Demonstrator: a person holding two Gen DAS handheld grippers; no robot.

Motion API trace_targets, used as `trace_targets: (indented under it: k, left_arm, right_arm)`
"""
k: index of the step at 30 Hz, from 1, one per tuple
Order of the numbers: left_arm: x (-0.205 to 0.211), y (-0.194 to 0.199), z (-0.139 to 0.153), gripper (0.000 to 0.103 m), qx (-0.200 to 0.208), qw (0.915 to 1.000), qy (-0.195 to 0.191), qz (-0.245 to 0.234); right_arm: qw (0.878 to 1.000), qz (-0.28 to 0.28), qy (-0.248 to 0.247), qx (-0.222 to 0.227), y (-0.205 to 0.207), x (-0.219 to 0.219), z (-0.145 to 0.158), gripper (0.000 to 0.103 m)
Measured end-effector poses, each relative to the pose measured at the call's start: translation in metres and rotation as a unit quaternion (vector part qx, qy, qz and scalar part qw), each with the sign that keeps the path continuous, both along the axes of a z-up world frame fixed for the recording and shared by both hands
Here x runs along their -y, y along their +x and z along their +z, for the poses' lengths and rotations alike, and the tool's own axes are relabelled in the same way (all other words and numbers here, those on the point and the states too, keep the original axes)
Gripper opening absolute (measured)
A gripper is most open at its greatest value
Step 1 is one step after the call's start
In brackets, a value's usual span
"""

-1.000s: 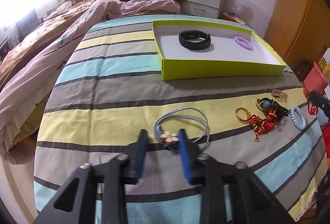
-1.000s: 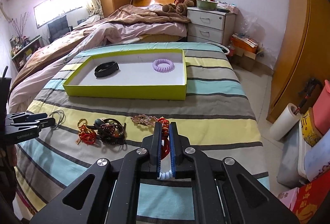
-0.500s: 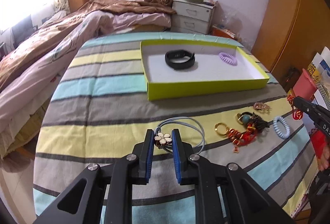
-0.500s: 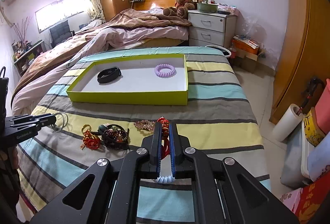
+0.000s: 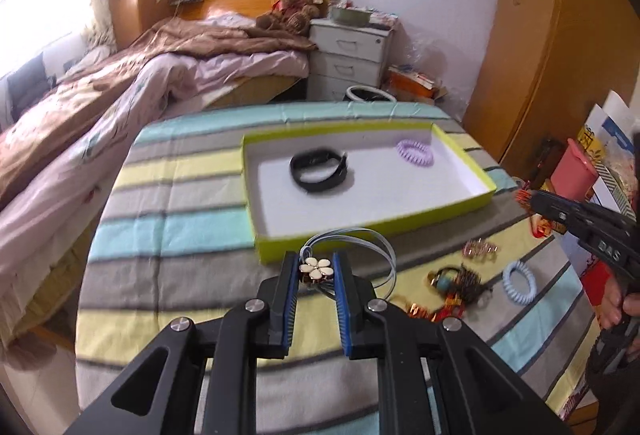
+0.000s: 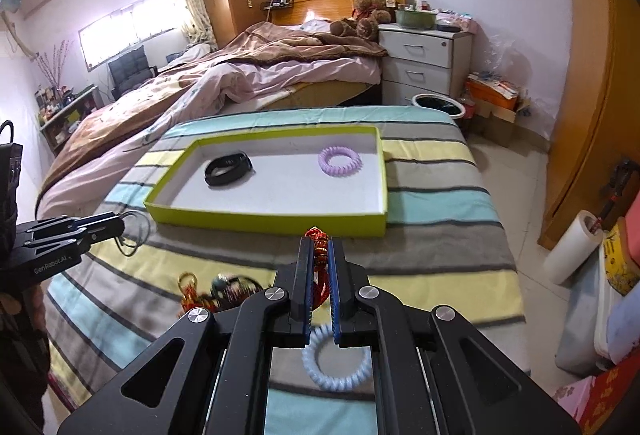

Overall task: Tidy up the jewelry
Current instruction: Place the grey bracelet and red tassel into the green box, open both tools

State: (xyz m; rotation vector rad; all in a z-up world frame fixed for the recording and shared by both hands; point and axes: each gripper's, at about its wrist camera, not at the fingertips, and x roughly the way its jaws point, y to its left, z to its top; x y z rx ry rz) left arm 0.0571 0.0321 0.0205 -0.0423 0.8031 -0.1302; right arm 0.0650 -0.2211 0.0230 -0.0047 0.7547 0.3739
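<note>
My left gripper is shut on a flower-charm necklace with a pale blue cord, held above the striped cloth just before the green tray. The tray holds a black band and a purple coil tie. My right gripper is shut on a red beaded bracelet, lifted near the tray's front wall. A pale blue coil tie lies under the right gripper. The left gripper also shows in the right wrist view.
Loose jewelry lies on the striped cloth: a dark and red beaded pile, a gold hair clip, a pale blue coil tie. An unmade bed and a nightstand stand behind. The table's right edge drops to the floor.
My left gripper closed on the flower charm and lifted the necklace toward the tray. My right gripper rose with the red bracelet, moving closer to the tray.
</note>
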Motion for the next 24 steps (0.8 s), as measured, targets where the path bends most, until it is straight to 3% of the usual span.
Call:
trace_targets:
  k: [5, 10, 24]
  left_arm:
    - [0.006, 0.026, 0.006, 0.017, 0.005, 0.9999, 0.001, -0.015]
    - [0.008, 0.059, 0.002, 0.017, -0.005, 0.9997, 0.007, -0.021]
    - [0.0, 0.111, -0.04, 0.017, -0.049, 0.9986, 0.017, -0.014]
  right_arm:
    - [1.0, 0.019, 0.016, -0.017, 0.04, -0.013, 0.007, 0.007]
    - [0.999, 0.036, 0.003, -0.023, 0.08, -0.033, 0.004, 0.007]
    - [0.993, 0.069, 0.003, -0.096, 0.166, -0.079, -0.041, 0.007]
